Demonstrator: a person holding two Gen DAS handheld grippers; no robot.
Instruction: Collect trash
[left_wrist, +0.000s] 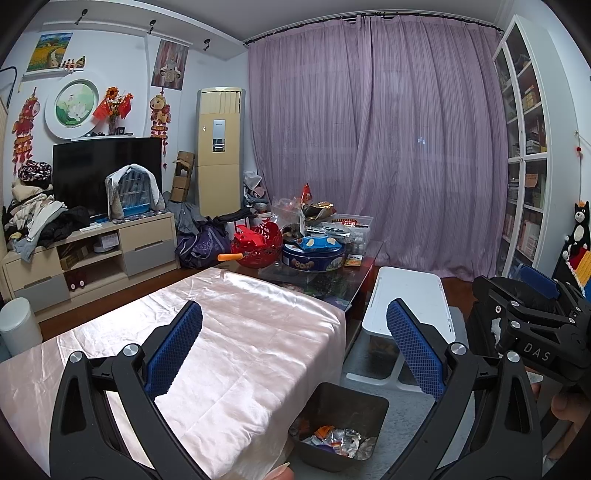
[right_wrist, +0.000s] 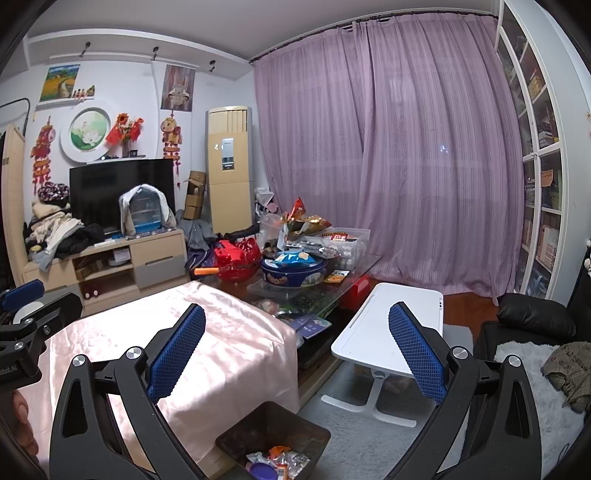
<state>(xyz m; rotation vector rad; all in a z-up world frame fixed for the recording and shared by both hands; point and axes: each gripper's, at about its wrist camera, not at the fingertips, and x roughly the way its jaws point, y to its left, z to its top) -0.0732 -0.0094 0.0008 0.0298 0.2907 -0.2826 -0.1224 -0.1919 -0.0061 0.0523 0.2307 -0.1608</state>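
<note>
A dark square trash bin (left_wrist: 340, 424) stands on the grey rug beside the pink-covered table (left_wrist: 221, 332); it holds several crumpled wrappers (left_wrist: 338, 439). It also shows in the right wrist view (right_wrist: 273, 439), with wrappers (right_wrist: 279, 461) inside. My left gripper (left_wrist: 295, 343) is open and empty, held above the table edge and bin. My right gripper (right_wrist: 297, 343) is open and empty too, above the bin. The right gripper's body shows at the right of the left wrist view (left_wrist: 532, 317); the left one shows at the left of the right wrist view (right_wrist: 26, 328).
A white lap desk (left_wrist: 410, 302) stands on the rug to the right of the table. Behind is a glass coffee table (left_wrist: 354, 266) crowded with a blue cookie tin (left_wrist: 314, 254), red basket (left_wrist: 258, 243) and snack bags. A black sofa (right_wrist: 532, 321) is at right.
</note>
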